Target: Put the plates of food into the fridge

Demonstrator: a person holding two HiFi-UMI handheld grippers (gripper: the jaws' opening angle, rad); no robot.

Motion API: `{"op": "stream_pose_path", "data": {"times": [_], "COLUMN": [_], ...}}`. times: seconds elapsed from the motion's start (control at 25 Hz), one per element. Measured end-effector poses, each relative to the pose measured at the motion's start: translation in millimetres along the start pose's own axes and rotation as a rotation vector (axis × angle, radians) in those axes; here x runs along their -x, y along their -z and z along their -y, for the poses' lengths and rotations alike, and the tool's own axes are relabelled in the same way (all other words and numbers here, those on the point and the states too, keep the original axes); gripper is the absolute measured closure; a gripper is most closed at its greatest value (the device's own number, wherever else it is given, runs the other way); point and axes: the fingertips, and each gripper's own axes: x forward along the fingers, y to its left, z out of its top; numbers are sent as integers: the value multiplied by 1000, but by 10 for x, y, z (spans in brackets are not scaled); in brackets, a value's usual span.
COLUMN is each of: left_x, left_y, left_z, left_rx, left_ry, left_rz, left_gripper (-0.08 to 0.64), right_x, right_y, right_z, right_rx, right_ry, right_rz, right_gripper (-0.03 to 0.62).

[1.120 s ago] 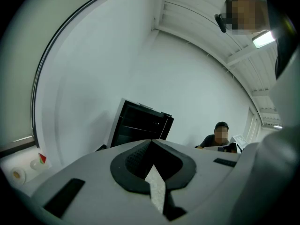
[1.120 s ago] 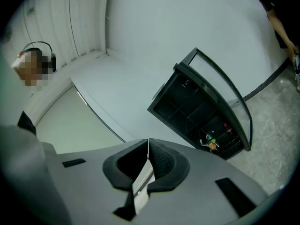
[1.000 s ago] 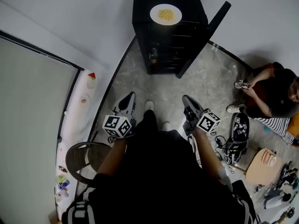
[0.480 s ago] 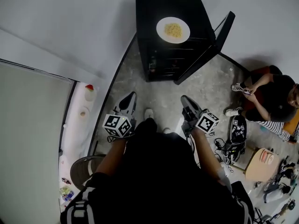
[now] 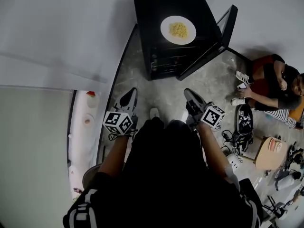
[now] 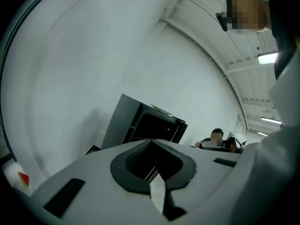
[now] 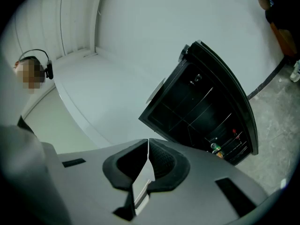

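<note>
A white plate of yellow food (image 5: 178, 30) sits on top of the black fridge (image 5: 164, 56), whose door (image 5: 227, 23) stands open to the right. My left gripper (image 5: 130, 94) and right gripper (image 5: 190, 95) are held side by side above the floor, well short of the fridge. Both are shut with nothing in them. In the left gripper view the left gripper (image 6: 151, 141) has its pads together, and the fridge (image 6: 150, 125) shows beyond them. The right gripper (image 7: 148, 142) points at the open fridge (image 7: 206, 111) and its dark shelves.
A person (image 5: 275, 87) sits on the floor right of the fridge. A black bag (image 5: 244, 127) and a wooden board (image 5: 268, 153) lie at the right. A white ledge with small items (image 5: 88, 120) runs along the left, with a round stool (image 5: 90, 177) below it. Bottles (image 7: 215, 148) stand in the fridge.
The head view has shifted forward: the plate looks larger, and the stool and ledge have slid down and back. Both grippers stay shut and level.
</note>
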Motion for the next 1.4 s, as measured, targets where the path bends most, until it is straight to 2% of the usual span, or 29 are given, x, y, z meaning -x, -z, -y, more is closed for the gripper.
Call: {"op": "stream_pose_path", "data": {"times": [0.32, 0.6, 0.72, 0.8, 1.04, 1.2, 1.24, 1.28, 1.4], "left_x": [-119, -271, -444, -613, -1355, -1527, -1568, -1622, -1768], "left_y": [-11, -54, -97, -139, -415, -508, -530, -566, -641], "left_z": [126, 245, 359, 475, 735, 799, 823, 854, 886], "left_rx": [19, -9, -1, 70, 390, 670, 731, 779, 829], "left_ry": [20, 3, 32, 83, 219, 250, 264, 284, 313], "left_rz": [1, -3, -2, 12, 82, 126, 140, 156, 190], "left_gripper": [540, 540, 538, 538, 538, 532, 498, 440, 422], "right_x": [-4, -92, -93, -55, 66, 171, 183, 187, 198], "right_y": [-189, -366, -439, -467, -599, -588, -587, -591, -608], "right_z": [-17, 27, 51, 93, 377, 404, 401, 408, 457], "right_rx": [-2, 0, 3, -1, -27, -23, -19, -17, -17], "right_ry": [1, -45, -62, -65, -51, -42, -44, -45, -47], "right_rz": [10, 9, 7, 9, 6, 1, -1, -4, -11], "right_gripper": [568, 568, 568, 568, 568, 568, 568, 568, 568]}}
